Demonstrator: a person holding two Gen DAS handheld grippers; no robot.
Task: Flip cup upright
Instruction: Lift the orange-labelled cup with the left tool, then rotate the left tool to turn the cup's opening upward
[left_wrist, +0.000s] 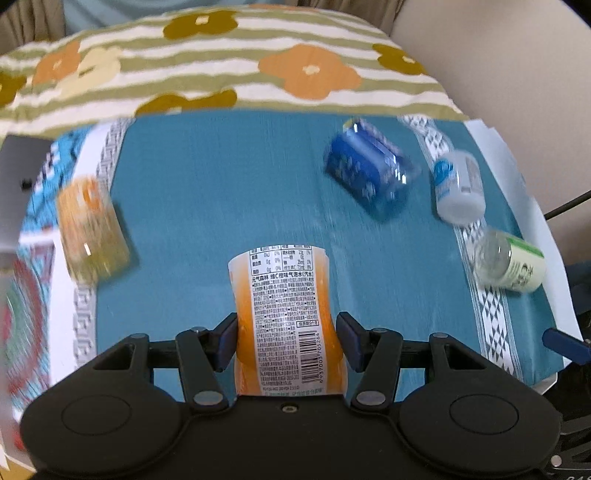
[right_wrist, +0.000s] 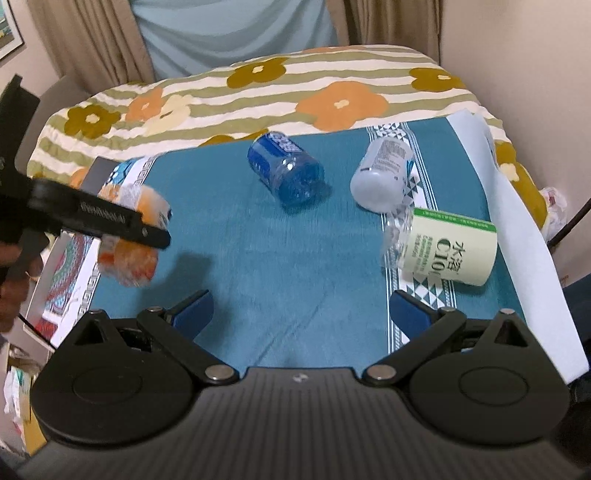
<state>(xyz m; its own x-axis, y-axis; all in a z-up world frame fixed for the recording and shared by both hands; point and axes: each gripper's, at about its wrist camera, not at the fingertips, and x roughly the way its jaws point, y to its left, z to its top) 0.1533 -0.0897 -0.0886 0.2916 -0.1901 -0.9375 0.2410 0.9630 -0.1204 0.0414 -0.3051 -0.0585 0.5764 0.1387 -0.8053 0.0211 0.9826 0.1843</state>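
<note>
An orange cup (left_wrist: 284, 317) with a white printed label sits between the blue pads of my left gripper (left_wrist: 288, 326), which is shut on it. The cup points away from the camera, base end far. In the right wrist view the same orange cup (right_wrist: 129, 254) hangs blurred above the teal cloth (right_wrist: 280, 258), with a black finger (right_wrist: 147, 233) of the left gripper across it. My right gripper (right_wrist: 299, 314) is open over bare cloth with nothing between its fingers.
Lying on their sides on the cloth are a second orange cup (left_wrist: 92, 229), a blue cup (right_wrist: 284, 170), a white cup (right_wrist: 384, 173) and a green-labelled cup (right_wrist: 450, 247). A flowered striped blanket (right_wrist: 258, 96) lies behind. White paper (right_wrist: 517, 221) edges the right side.
</note>
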